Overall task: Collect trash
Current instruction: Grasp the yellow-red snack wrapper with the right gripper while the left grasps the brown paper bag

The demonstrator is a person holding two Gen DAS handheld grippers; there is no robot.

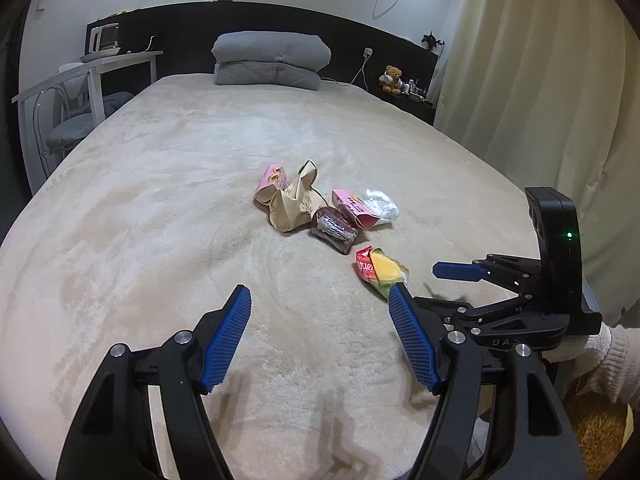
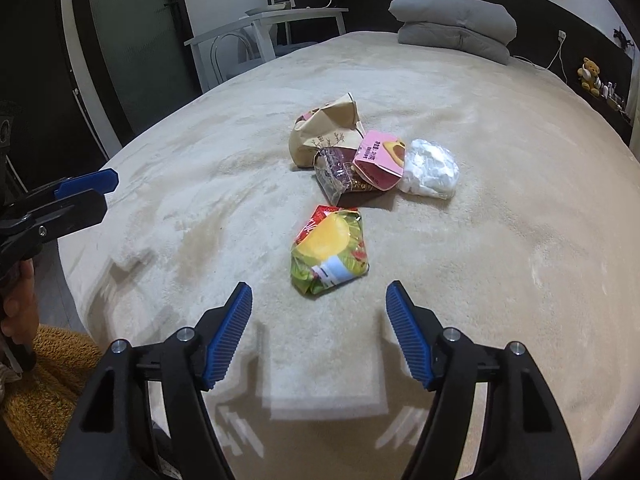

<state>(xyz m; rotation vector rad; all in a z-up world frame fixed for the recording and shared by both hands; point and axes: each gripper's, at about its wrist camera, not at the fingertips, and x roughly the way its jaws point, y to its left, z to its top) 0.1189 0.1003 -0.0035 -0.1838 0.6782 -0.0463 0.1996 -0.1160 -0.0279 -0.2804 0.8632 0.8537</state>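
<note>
A heap of trash lies on the beige bed: a crumpled brown paper bag, a pink carton behind it, a second pink carton, a dark foil wrapper, a white crumpled plastic bag and a red-yellow-green snack packet. My left gripper is open and empty, short of the heap. My right gripper is open and empty, just before the snack packet. It also shows in the left wrist view, beside the packet.
A folded grey duvet lies at the head of the bed. A white desk and chair stand to the left, a curtain to the right. A teddy bear sits on the dark headboard shelf.
</note>
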